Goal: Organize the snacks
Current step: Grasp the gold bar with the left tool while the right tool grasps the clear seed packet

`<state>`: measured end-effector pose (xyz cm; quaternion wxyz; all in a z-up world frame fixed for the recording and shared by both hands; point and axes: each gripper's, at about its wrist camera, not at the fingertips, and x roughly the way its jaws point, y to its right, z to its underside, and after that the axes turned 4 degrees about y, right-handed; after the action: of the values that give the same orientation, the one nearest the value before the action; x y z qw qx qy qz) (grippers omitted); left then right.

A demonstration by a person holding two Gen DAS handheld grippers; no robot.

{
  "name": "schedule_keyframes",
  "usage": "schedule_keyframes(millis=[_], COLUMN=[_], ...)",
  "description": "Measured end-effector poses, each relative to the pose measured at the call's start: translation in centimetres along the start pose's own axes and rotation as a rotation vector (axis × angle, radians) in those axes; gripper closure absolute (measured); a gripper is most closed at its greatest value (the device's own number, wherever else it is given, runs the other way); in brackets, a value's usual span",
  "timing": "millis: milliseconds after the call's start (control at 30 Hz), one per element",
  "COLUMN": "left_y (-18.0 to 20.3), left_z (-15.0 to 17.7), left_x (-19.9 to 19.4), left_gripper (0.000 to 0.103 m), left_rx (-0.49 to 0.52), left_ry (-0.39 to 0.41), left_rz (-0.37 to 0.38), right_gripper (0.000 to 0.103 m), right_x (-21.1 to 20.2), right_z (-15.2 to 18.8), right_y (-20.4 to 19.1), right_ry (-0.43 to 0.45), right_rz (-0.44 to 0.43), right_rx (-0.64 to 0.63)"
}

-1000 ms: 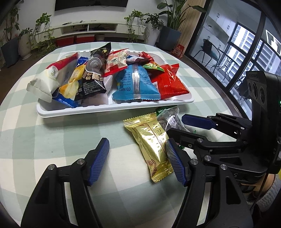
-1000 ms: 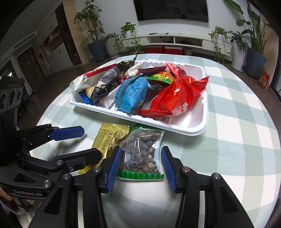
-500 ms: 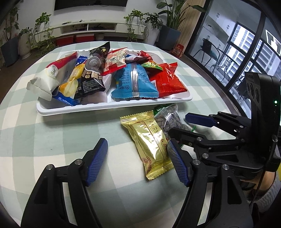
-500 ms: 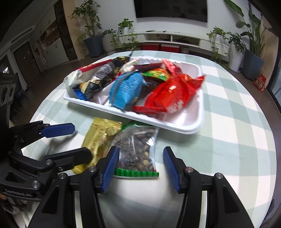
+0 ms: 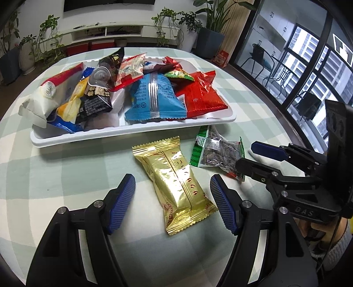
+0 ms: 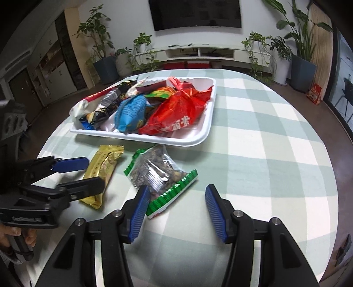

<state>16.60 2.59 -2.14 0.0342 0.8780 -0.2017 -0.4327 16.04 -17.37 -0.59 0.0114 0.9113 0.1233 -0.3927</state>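
Worktop (image 5: pixel 55 176), checked cloth. White tray (image 5: pixel 132 130) ahead of both hand-held grippers, heaped: blue packet (image 5: pixel 152 99), red packet (image 5: pixel 200 97), black packet (image 5: pixel 97 99), others overlapping, labels unreadable. Gold packet (image 5: pixel 178 185) lies between the spread fingers of the left hand-held gripper (image 5: pixel 172 203), ungripped. Nut bag (image 6: pixel 158 172) touches the left fingertip of the right hand-held gripper (image 6: pixel 175 209), also spread, empty.

Potted plants (image 6: pixel 103 55) are flanking a low white media shelf (image 6: pixel 198 51); a television (image 6: pixel 195 14) is hanging above that shelf.
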Motion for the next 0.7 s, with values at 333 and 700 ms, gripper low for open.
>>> schedule_keyframes(millis=[333,700], left_y=[0.7,0.6], left_z=[-0.2,0.0], left_x=[1.0,1.2], left_gripper=[0.04,0.073], left_rx=[0.072,0.146], left_ry=[0.003,0.028], left_rz=[-0.029,-0.035], right_gripper=[0.042,0.054], right_x=[0.9,3.5], right_z=[-0.6,-1.5], right_y=[-2.6,-3.1], right_ry=[-0.001,-0.06], right_rz=[-0.028,-0.112], right_rx=[-0.221,-0.29])
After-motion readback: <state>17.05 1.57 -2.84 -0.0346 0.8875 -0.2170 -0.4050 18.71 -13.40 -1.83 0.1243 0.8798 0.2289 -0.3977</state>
